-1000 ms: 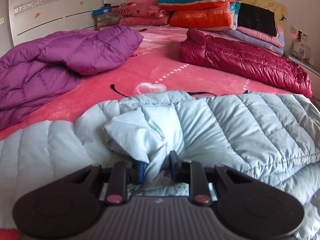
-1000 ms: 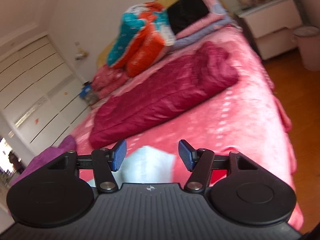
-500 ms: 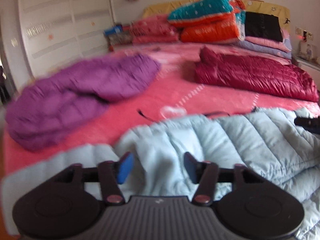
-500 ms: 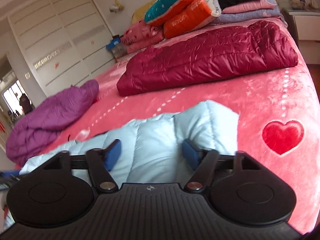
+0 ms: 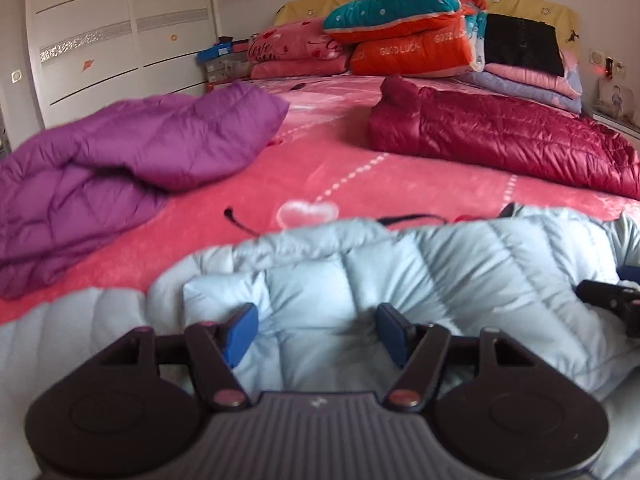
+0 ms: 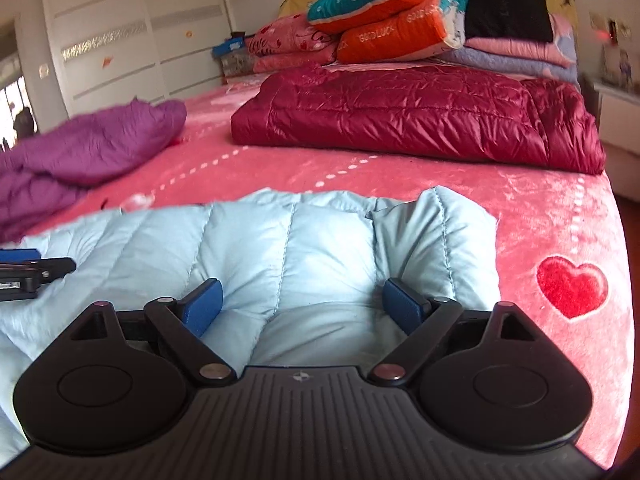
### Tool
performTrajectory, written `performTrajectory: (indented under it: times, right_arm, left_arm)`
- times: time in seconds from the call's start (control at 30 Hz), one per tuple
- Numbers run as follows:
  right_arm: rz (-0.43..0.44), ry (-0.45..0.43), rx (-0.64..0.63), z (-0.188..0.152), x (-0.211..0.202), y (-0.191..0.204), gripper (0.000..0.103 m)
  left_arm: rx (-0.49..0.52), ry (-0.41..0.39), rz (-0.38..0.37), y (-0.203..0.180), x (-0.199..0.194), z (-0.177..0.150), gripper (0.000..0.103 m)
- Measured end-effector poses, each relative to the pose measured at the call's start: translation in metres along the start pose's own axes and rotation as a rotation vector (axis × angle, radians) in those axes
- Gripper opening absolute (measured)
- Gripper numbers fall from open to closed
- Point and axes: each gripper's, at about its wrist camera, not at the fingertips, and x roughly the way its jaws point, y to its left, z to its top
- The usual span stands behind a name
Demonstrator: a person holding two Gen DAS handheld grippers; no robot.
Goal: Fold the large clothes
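Your pink bed (image 5: 344, 176) fills both views, with the pale blue down jacket (image 5: 400, 280) across the lower half. Your left gripper (image 5: 316, 330) has just opened, jaws apart over it; your right gripper (image 6: 302, 306) has just spread wide above quilted fabric, gripping nothing.

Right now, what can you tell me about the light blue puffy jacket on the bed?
The light blue jacket is a quilted, puffy coat with a smooth, slightly shiny shell and stitched panels. It lies spread across the near end of the pink bedspread, rumpled, with one fold standing up on its right side. Both grippers' open blue pads sit over it without pinching; their jaws have just been opening.
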Motion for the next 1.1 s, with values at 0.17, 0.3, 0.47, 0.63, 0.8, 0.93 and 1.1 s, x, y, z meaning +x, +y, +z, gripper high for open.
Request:
performTrajectory:
  times: [0.17,0.3,0.47,0.63,0.8,0.93,1.1]
  right_arm:
    - [-0.027,0.023,-0.040,0.000,0.008,0.007,0.103]
    - [-0.054,0.028,-0.077,-0.002,0.012,0.014,0.103]
    - [-0.080,0.031,-0.113,-0.004,0.015,0.018,0.103]
    - [-0.085,0.031,-0.119,-0.003,0.014,0.018,0.103]
    - [-0.076,0.012,-0.087,-0.002,-0.001,0.016,0.103]
    - [-0.083,-0.042,-0.093,0.003,-0.036,0.024,0.103]
    - [-0.036,-0.028,-0.158,-0.006,-0.068,0.049,0.103]
  left_arm:
    - [-0.018,-0.036,-0.008,0.003,0.003,-0.013,0.072]
    - [-0.029,-0.066,-0.013,0.003,0.006,-0.024,0.073]
    - [-0.055,-0.074,-0.035,0.006,0.011,-0.027,0.074]
    - [-0.060,-0.072,-0.041,0.008,0.009,-0.026,0.075]
    - [-0.104,-0.032,-0.076,0.019,-0.019,-0.015,0.075]
    - [-0.117,-0.035,-0.114,0.025,-0.063,-0.016,0.076]
    - [-0.081,-0.043,-0.109,0.023,-0.108,-0.036,0.079]
